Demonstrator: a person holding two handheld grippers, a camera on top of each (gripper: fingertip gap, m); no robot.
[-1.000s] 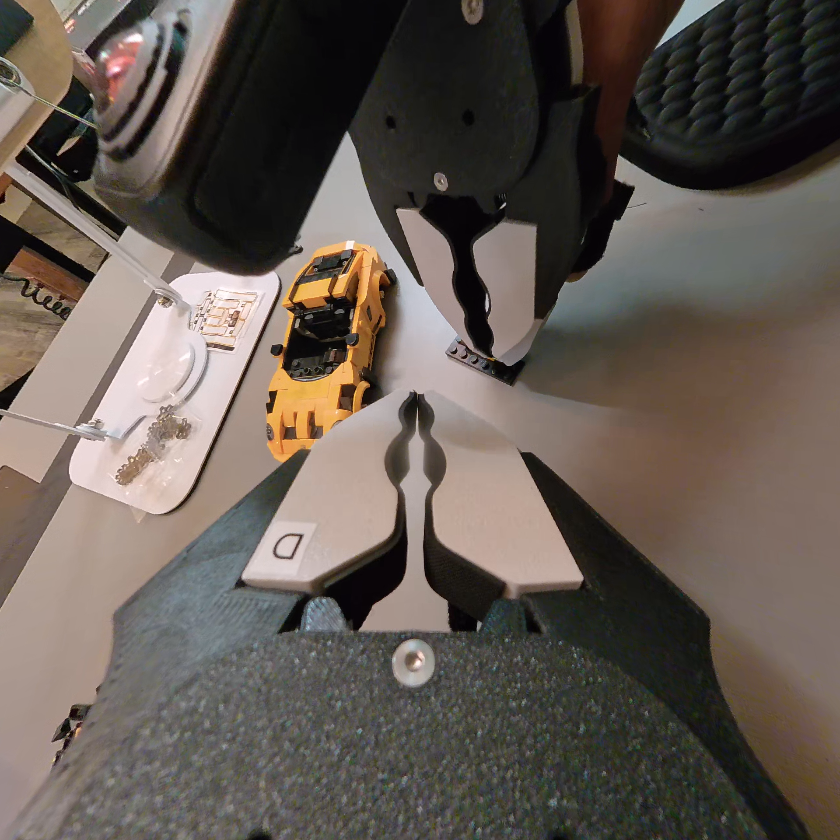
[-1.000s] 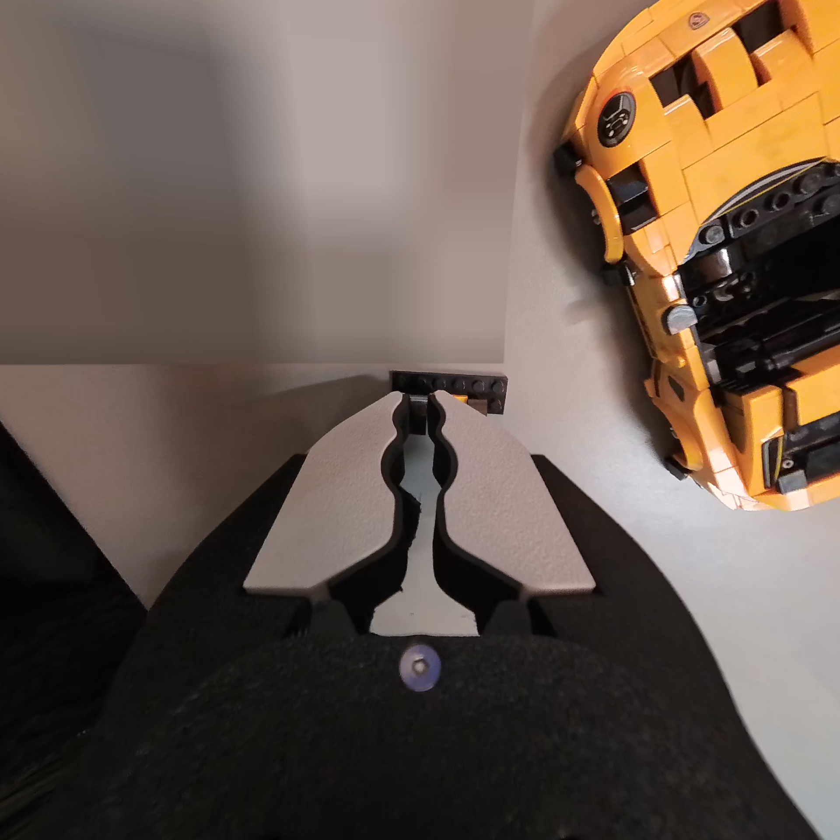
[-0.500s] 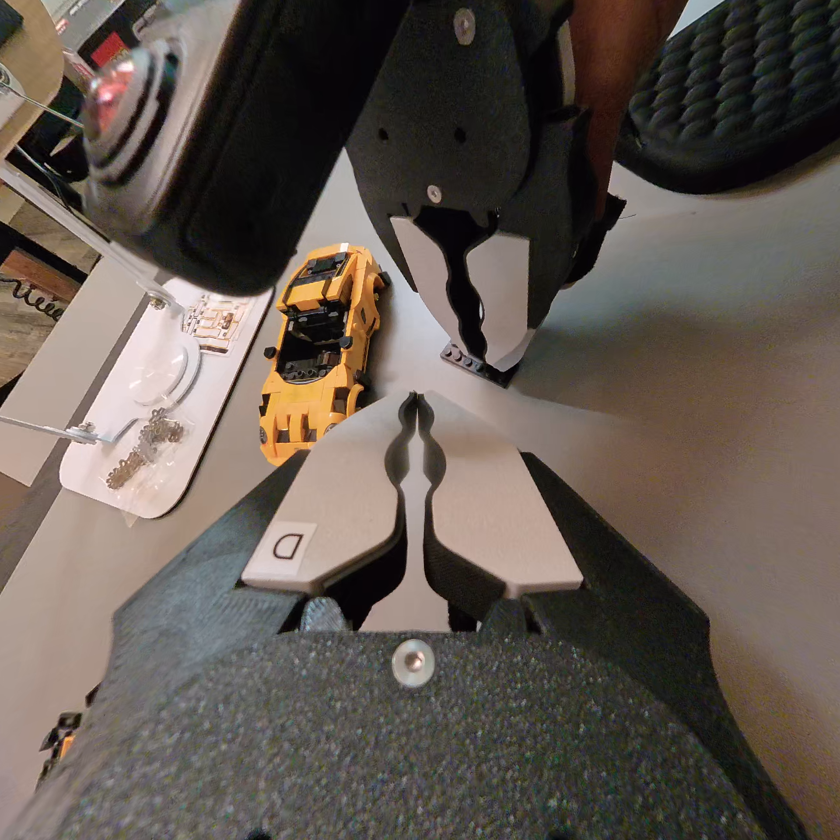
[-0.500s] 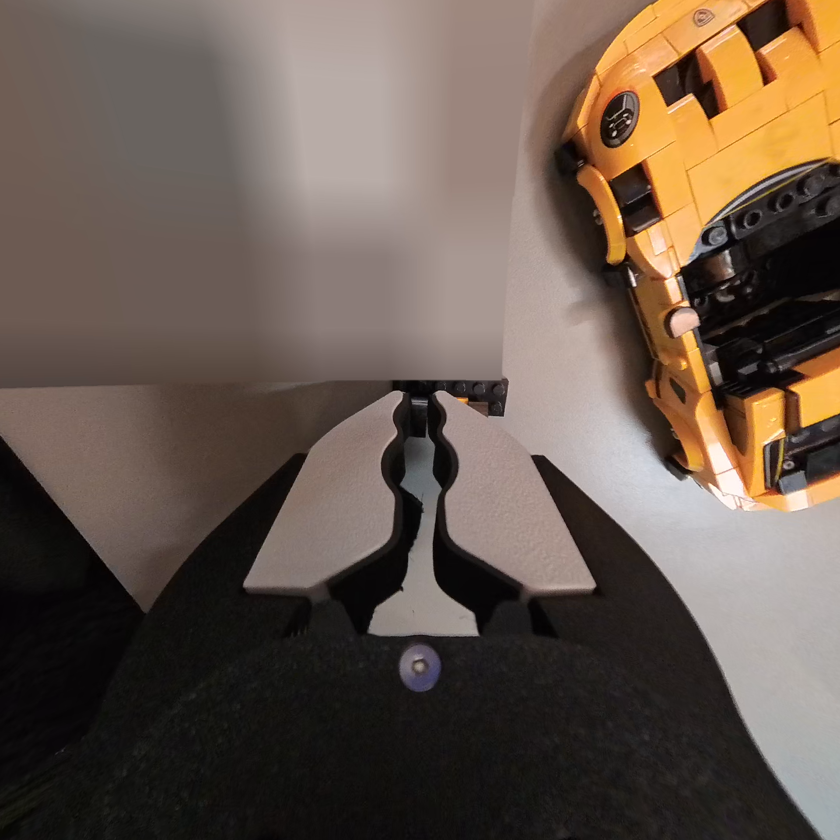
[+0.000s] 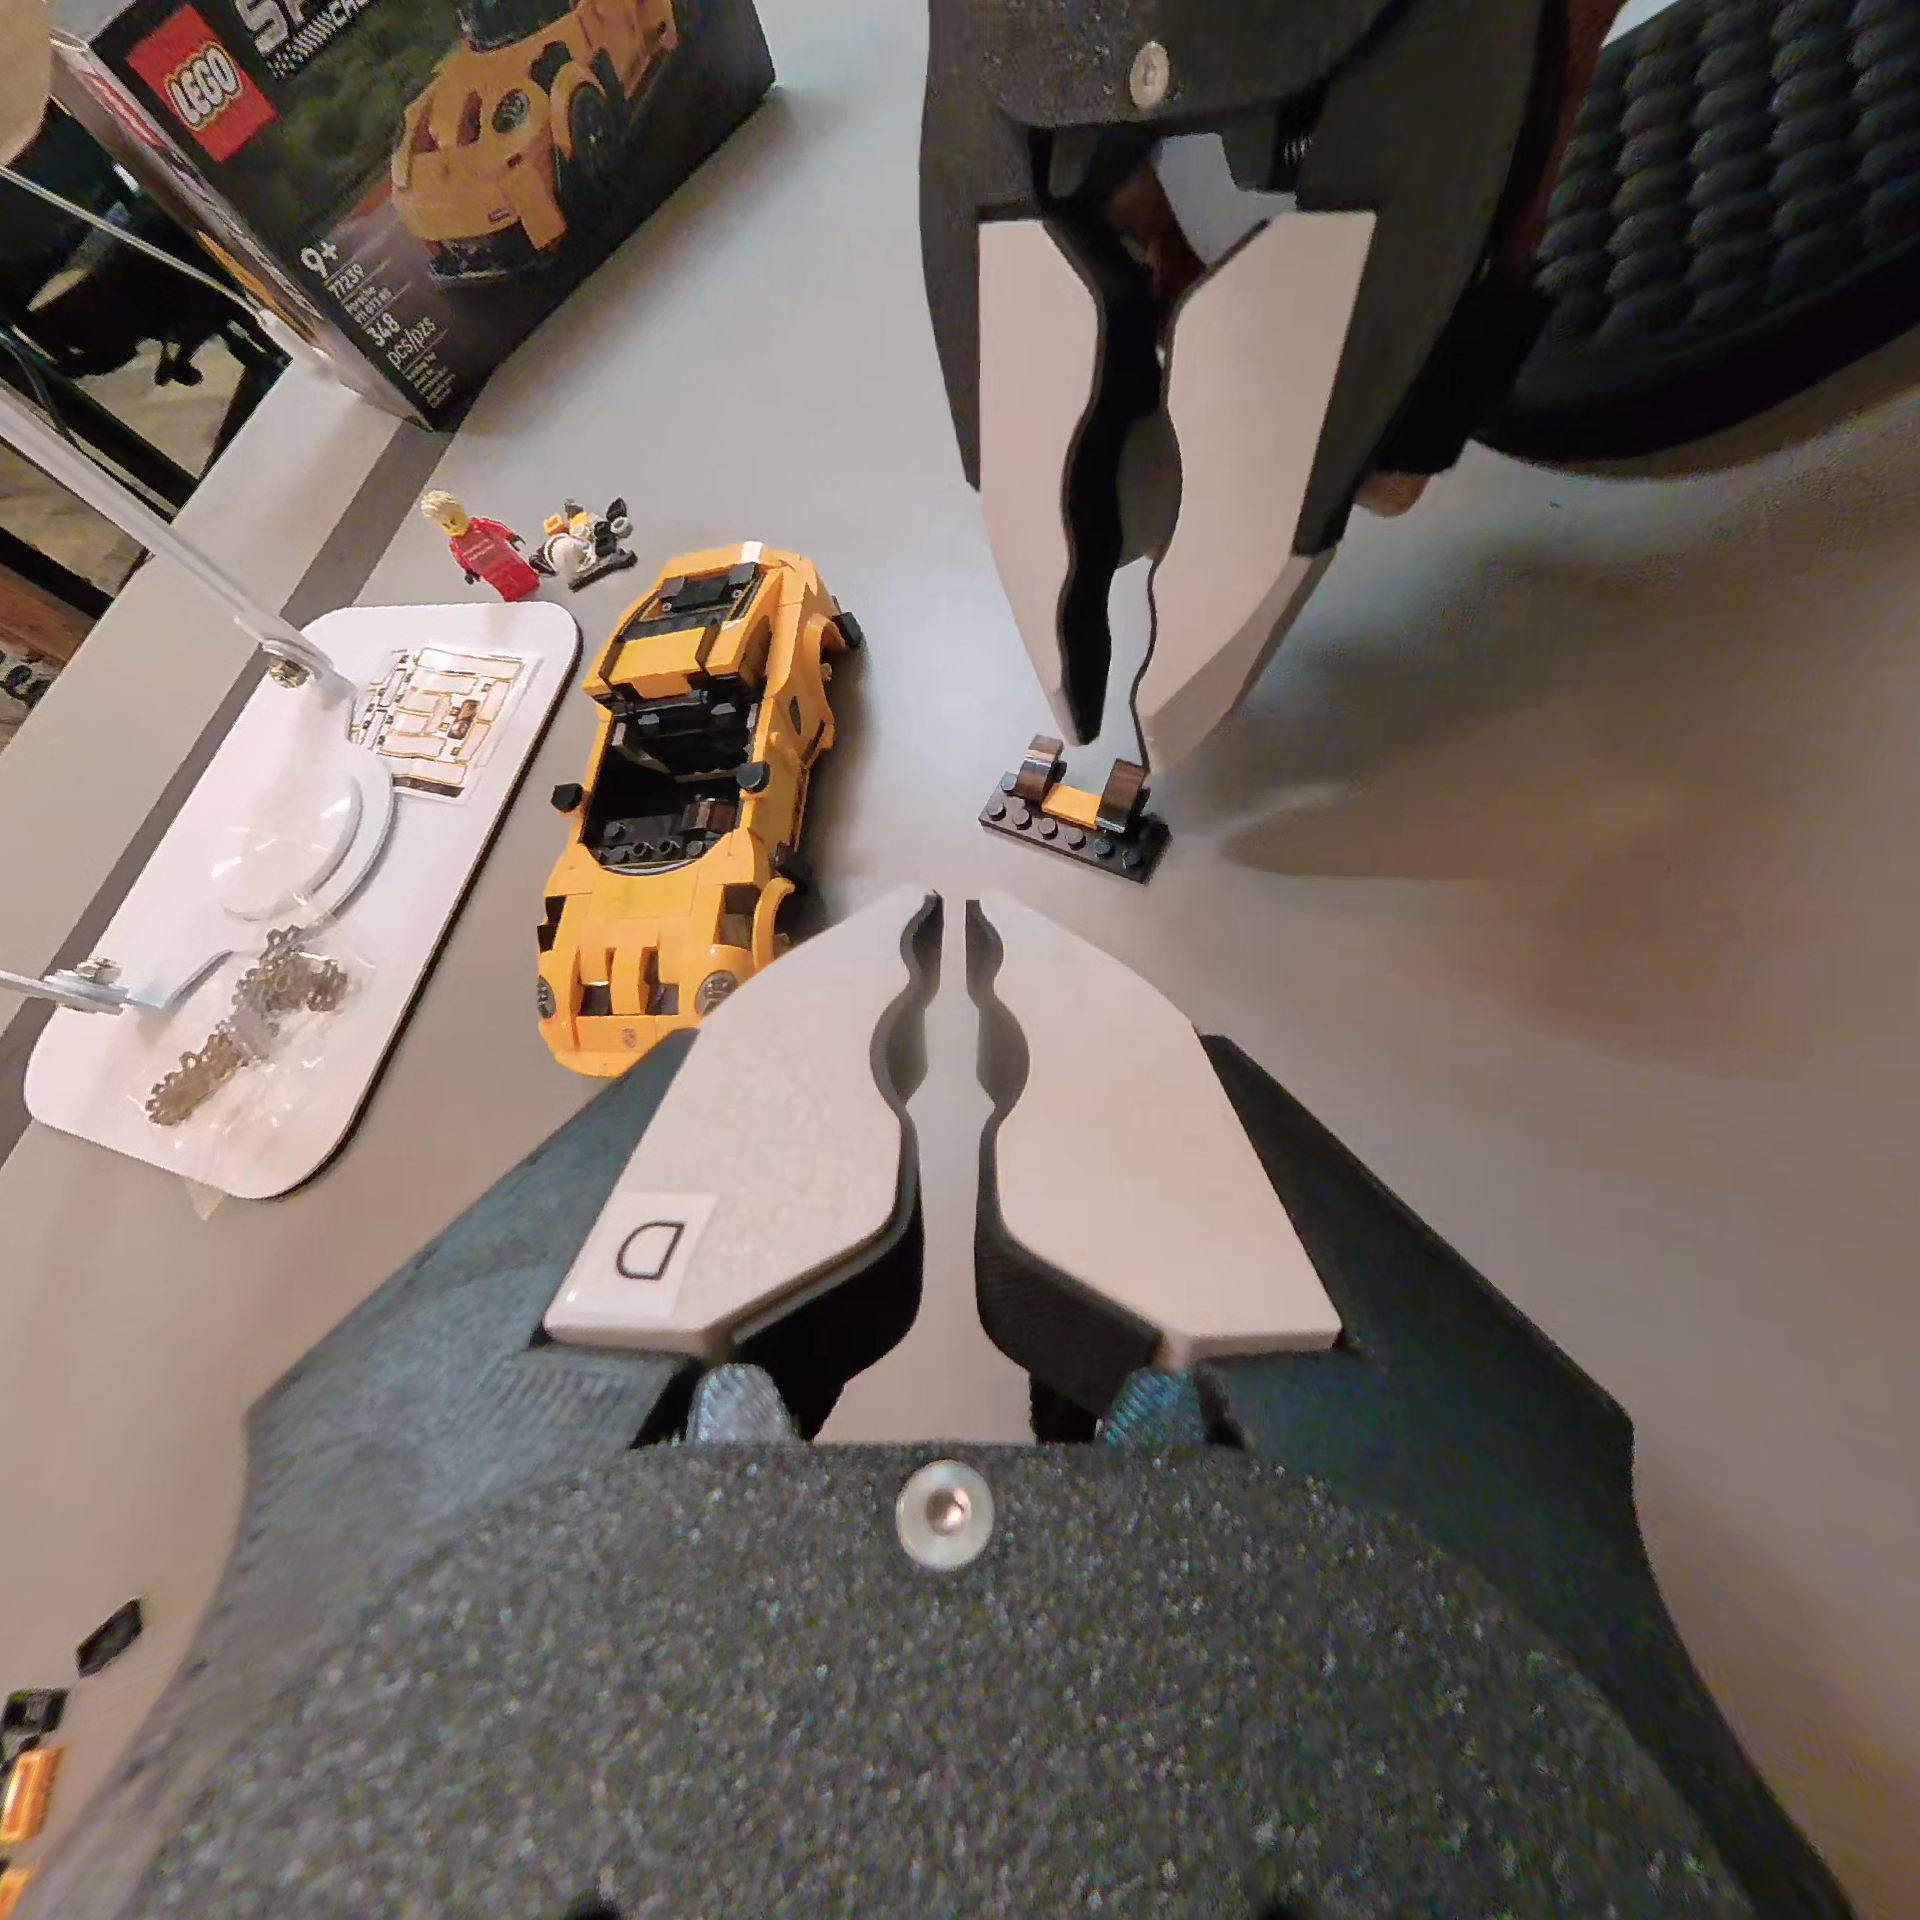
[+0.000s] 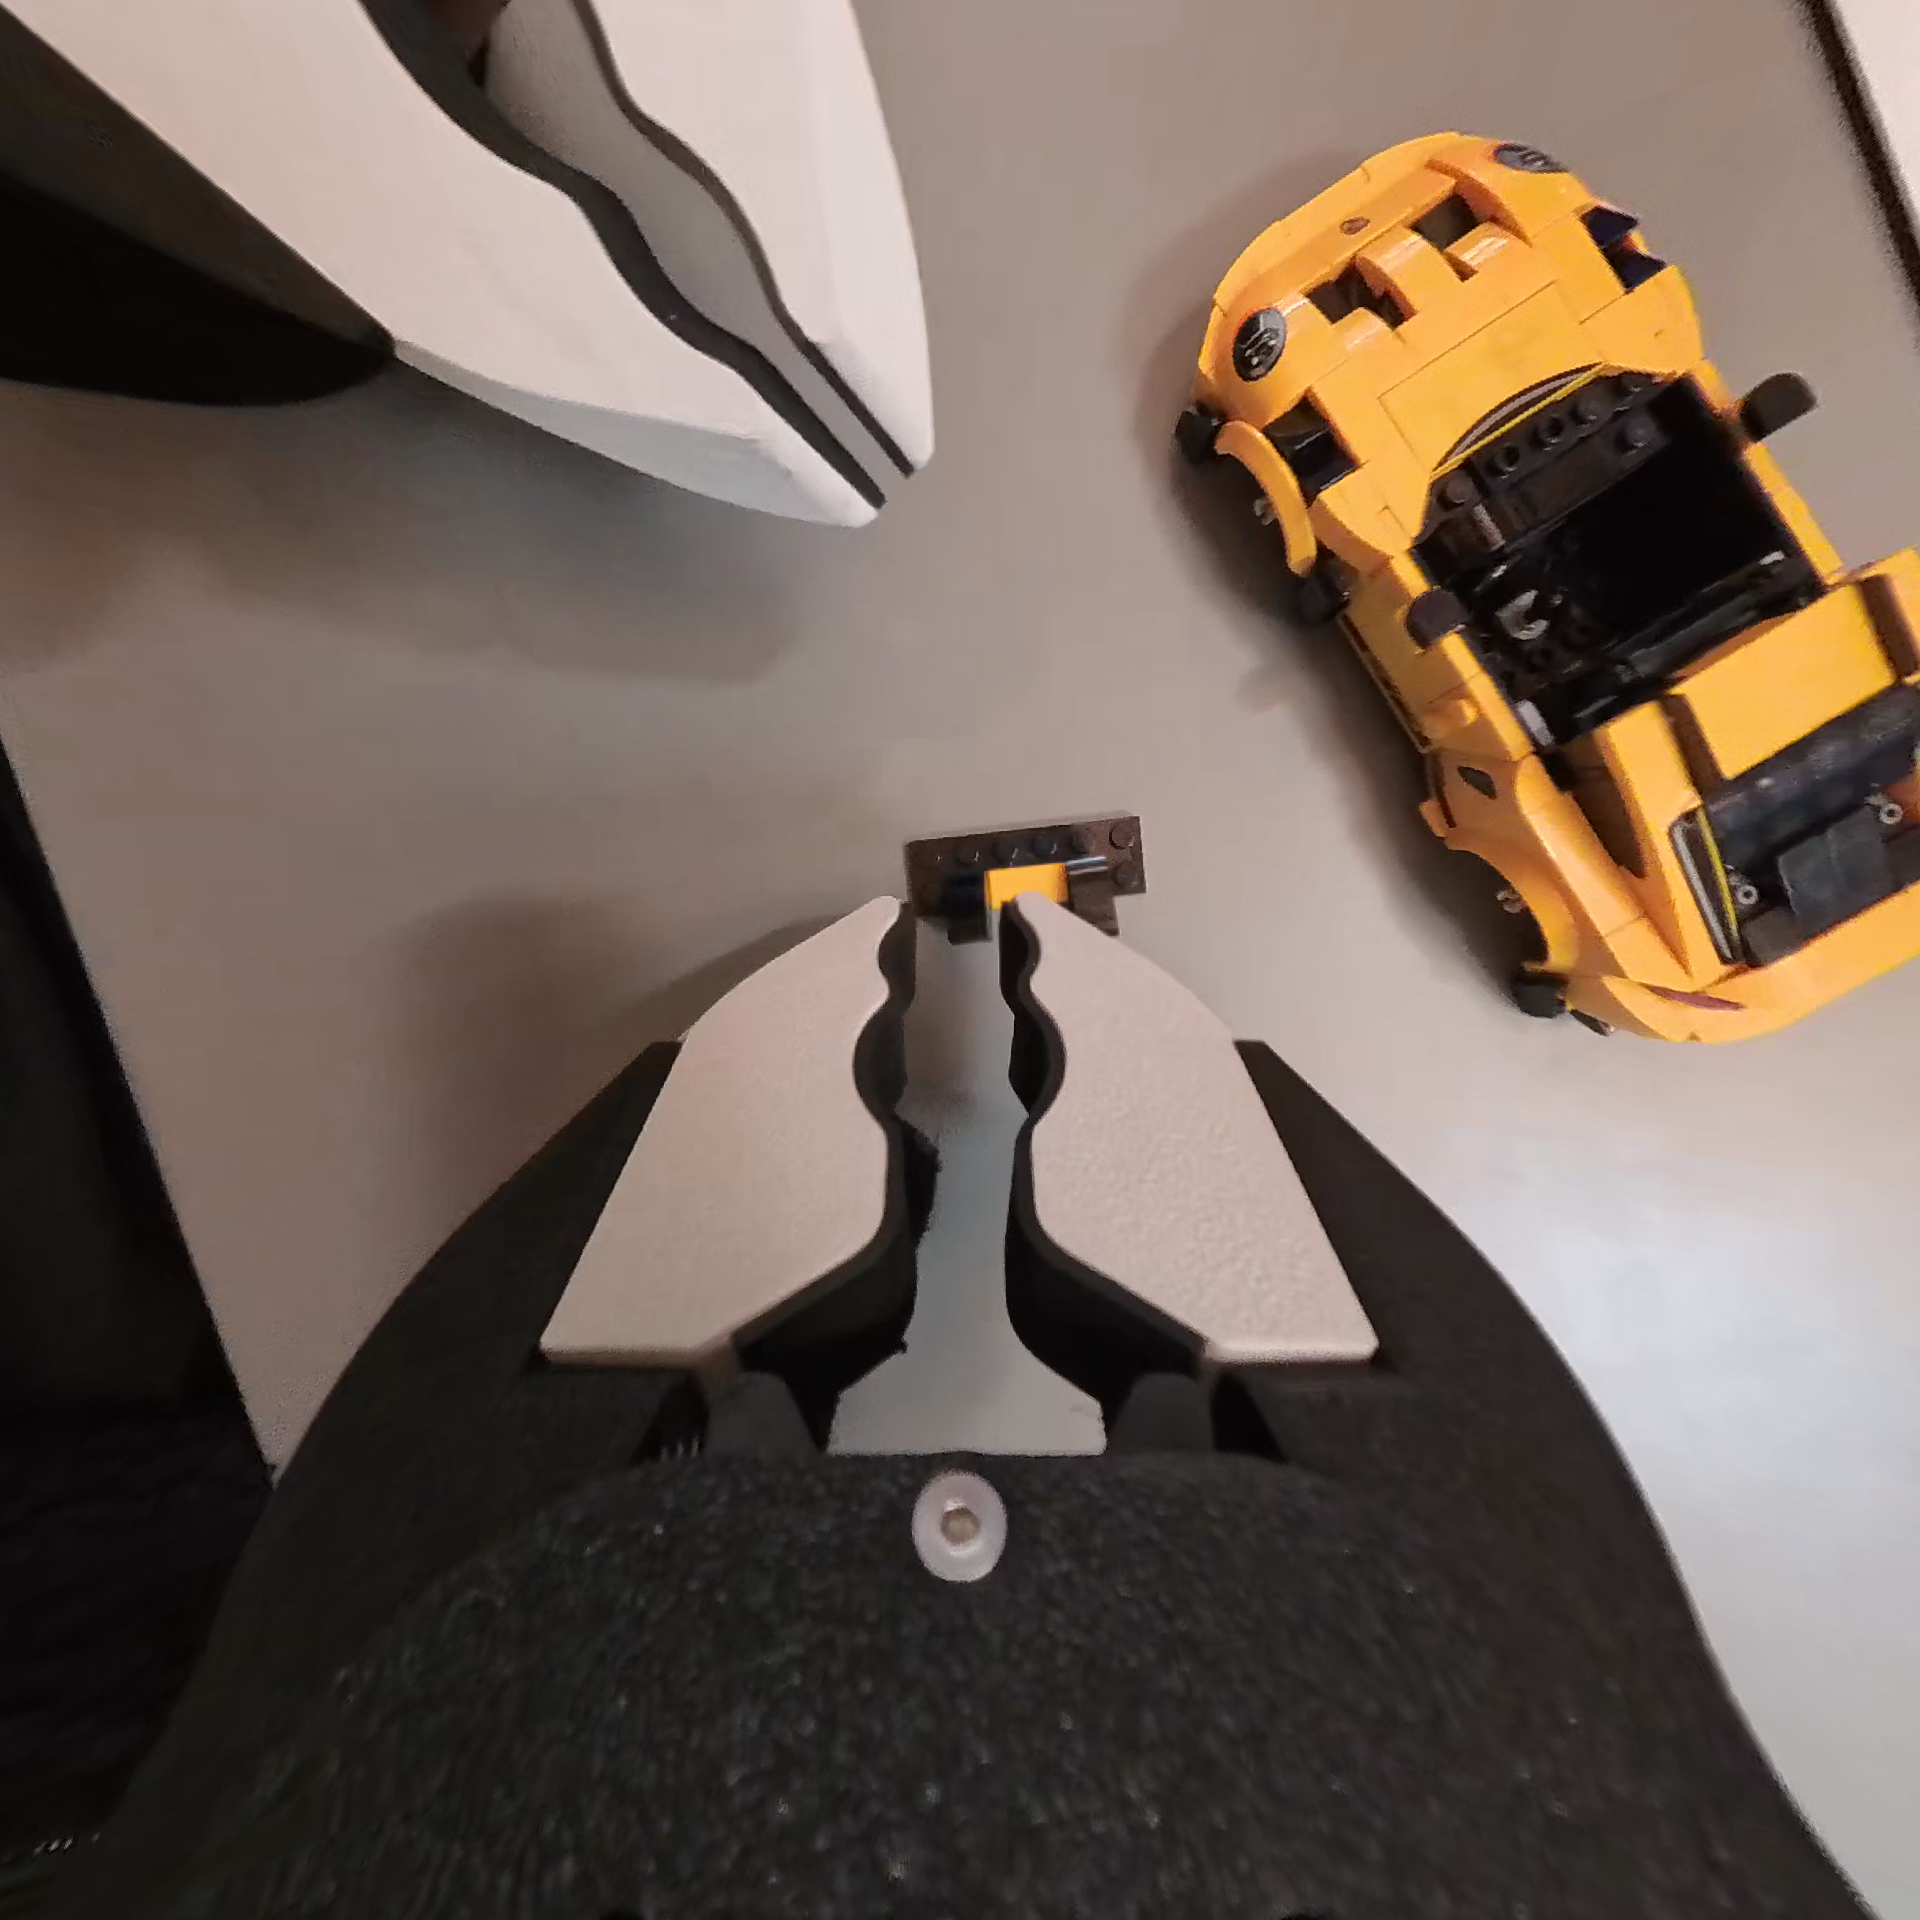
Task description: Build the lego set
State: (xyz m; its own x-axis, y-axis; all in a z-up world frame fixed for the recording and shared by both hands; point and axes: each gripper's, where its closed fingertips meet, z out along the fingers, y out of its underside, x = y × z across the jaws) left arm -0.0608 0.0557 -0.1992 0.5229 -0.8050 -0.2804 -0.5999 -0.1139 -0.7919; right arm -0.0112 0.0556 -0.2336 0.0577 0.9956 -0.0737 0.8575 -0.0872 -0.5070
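Left wrist view, left to right: white board (image 5: 488, 727) with sticker sheet and a bagged parts lot, then yellow car (image 5: 686, 800), roofless with black interior, at frame centre-left. Small black plate subassembly (image 5: 1075, 826), orange tile between two dark clips, sits centre-right on grey table (image 5: 1558, 935). Left gripper (image 5: 954, 914) nearly closed, empty; right gripper (image 5: 1117, 732) slightly parted just above the subassembly, not gripping.

Left gripper (image 5: 953, 902) hovered low, jaws nearly closed, empty. Right gripper (image 6: 951, 904) pointed down, jaws slightly parted, empty.
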